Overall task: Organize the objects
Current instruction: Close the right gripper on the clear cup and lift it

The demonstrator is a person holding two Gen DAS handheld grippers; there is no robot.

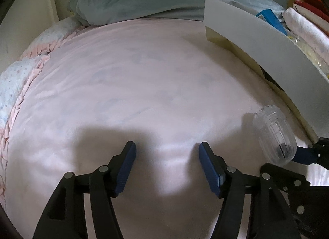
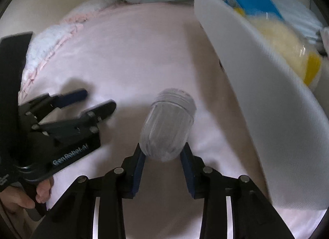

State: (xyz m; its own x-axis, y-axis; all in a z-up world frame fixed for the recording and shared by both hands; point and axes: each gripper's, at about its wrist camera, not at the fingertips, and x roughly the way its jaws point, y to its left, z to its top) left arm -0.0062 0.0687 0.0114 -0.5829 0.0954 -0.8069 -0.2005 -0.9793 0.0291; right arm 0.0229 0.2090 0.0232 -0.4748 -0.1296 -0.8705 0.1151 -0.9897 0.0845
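Observation:
A clear ribbed plastic jar (image 2: 168,124) lies tilted between the blue pads of my right gripper (image 2: 162,147), which is shut on its rounded base; the threaded mouth points away from me. The left wrist view shows the same jar (image 1: 273,134) held just above the pink bedsheet (image 1: 144,78), with one blue finger (image 1: 302,154) of the right gripper behind it. My left gripper (image 1: 166,146) is open over the bare sheet with nothing between its fingers. It also appears at the left of the right wrist view (image 2: 97,99), apart from the jar.
A white open box (image 1: 257,37) (image 2: 246,64) stands on the bed to the right, holding a blue carton (image 2: 255,2) and a yellow-filled bag (image 2: 277,39). A grey-blue pillow (image 1: 144,2) lies at the bed's far end. A hand (image 2: 22,198) grips the left tool.

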